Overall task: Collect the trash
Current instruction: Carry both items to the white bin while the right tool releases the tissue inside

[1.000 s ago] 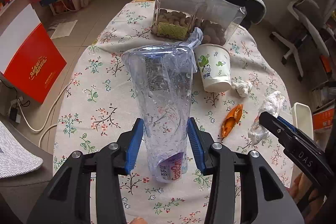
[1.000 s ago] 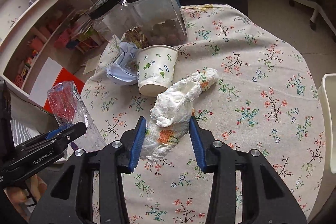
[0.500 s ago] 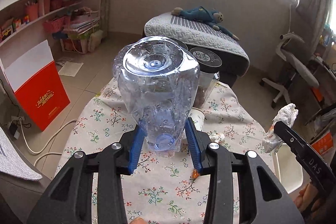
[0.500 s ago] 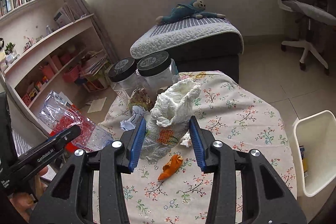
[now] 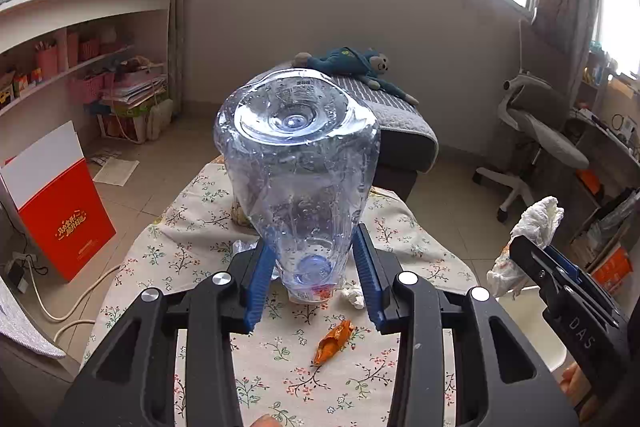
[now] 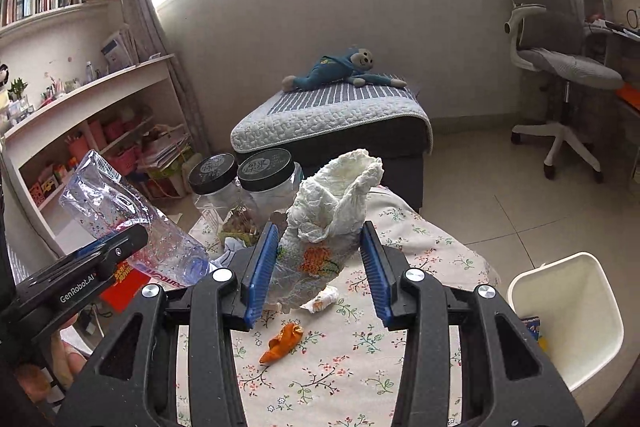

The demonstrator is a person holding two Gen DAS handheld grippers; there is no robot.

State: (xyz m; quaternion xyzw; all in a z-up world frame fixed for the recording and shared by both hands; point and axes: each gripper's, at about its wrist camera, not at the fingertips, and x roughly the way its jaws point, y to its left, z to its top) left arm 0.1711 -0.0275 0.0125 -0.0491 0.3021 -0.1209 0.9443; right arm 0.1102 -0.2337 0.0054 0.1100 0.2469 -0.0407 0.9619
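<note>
Clear plastic bottle [image 5: 298,183] sits clamped, base forward, in the left gripper [image 5: 314,281] above the table [image 5: 200,227]. Right gripper [image 6: 318,275] grasps a tissue wad [image 6: 332,203]; the bin [image 6: 568,311] stands beside the table.

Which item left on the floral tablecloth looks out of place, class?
The crumpled orange wrapper lies loose on the floral tablecloth, with a small crumpled white scrap just beyond it, apart from it: litter not yet collected.
</note>
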